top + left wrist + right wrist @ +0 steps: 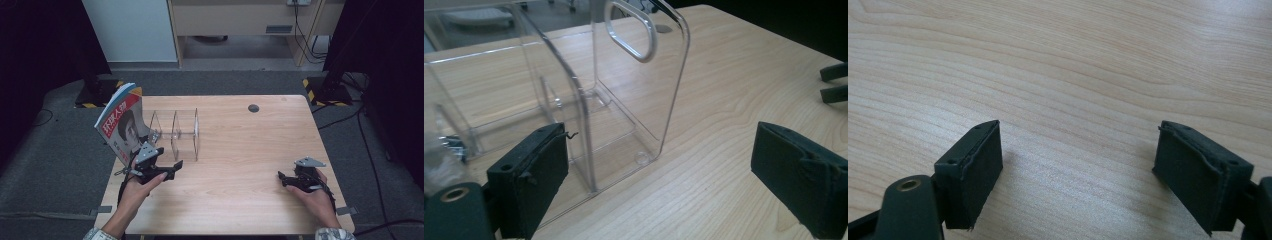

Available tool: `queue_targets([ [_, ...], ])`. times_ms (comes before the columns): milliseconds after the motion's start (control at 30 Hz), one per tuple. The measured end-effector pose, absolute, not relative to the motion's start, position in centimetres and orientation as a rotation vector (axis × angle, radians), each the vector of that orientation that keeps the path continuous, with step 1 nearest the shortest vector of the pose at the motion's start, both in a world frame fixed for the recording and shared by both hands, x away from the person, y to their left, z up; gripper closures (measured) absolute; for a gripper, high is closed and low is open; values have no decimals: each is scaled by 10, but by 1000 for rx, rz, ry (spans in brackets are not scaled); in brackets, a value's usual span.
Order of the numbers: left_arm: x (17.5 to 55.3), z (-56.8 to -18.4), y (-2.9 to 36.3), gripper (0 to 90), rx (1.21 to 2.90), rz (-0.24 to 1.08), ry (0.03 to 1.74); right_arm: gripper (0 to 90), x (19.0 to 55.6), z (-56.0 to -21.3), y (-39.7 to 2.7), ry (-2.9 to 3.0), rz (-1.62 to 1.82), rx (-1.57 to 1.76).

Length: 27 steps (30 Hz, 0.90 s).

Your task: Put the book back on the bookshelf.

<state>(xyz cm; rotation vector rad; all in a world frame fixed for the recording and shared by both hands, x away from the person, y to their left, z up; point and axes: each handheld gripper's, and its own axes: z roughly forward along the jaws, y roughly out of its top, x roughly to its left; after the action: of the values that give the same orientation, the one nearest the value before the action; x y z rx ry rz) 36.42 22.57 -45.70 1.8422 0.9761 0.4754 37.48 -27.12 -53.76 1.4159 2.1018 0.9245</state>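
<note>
Wooden table (240, 165) on grey carpet (55, 165), black stands behind

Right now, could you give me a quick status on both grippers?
Left gripper open beside clear rack. Right gripper open, empty. Magazine stands in rack's left end.

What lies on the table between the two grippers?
Nothing: in the high view, bare wooden table separates the left gripper from the right gripper.

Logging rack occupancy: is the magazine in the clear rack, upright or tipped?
In, tipped. The magazine stands in the end slot of the clear rack, leaning away from the dividers. The left gripper sits open beside it.
</note>
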Motion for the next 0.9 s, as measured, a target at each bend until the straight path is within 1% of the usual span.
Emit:
queue_targets([
  [900,377,-478,164,70,1973,367,904,191,375,-538,-271,2104,925,1415],
])
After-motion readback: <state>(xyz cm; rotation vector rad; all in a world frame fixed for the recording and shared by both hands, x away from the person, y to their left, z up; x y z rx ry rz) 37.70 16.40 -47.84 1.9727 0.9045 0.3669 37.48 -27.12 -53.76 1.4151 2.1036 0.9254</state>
